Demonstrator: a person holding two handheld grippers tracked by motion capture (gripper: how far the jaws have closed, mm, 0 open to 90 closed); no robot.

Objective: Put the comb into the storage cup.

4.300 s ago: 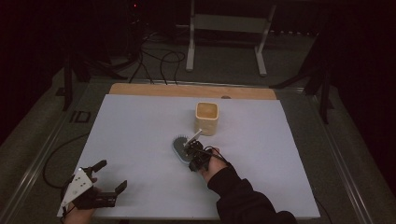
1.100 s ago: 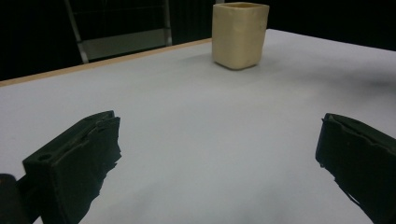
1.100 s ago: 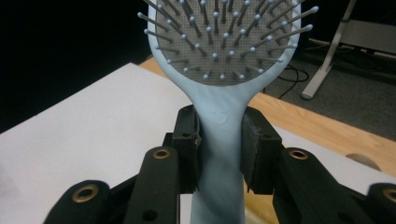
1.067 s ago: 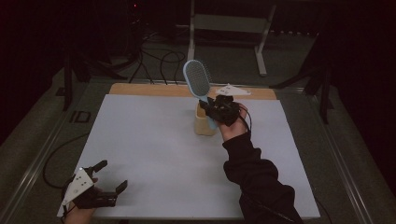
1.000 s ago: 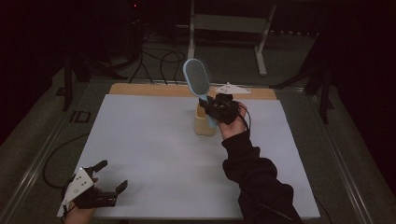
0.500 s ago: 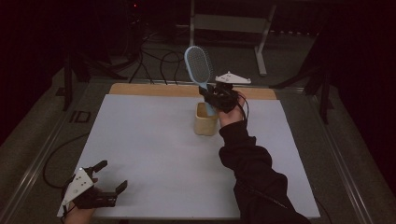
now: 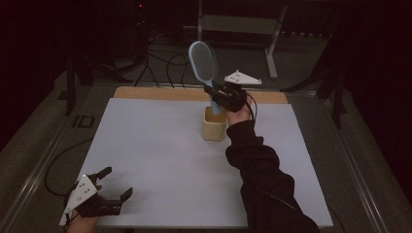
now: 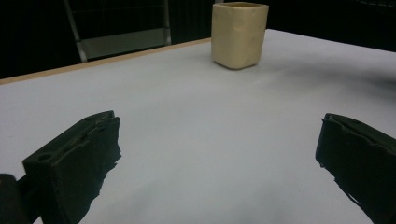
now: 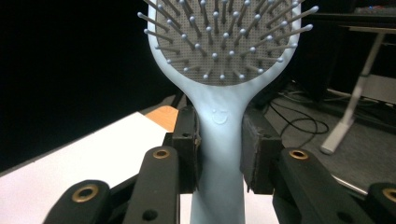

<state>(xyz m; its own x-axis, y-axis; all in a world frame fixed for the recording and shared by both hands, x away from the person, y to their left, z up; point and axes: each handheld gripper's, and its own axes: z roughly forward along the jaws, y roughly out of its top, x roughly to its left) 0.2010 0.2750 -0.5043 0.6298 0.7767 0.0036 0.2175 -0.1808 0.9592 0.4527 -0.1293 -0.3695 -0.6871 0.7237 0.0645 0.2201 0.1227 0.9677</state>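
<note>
Above the beige cup (image 7: 214, 127), the right gripper (image 7: 224, 95) clamps the upright hairbrush (image 7: 203, 63), apparently next lowering it handle-first inside.

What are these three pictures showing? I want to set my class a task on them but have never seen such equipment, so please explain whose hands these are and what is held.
A person sits at a white table, holding a hand-operated gripper in each hand. The high view looks down from above; the other two come from cameras riding on the grippers. The right gripper has its fingers closed on the neck of a light blue hairbrush, held upright, handle down, over a cream cup. The left gripper rests open at the near corner, holding nothing, and its view faces the cup.
</note>
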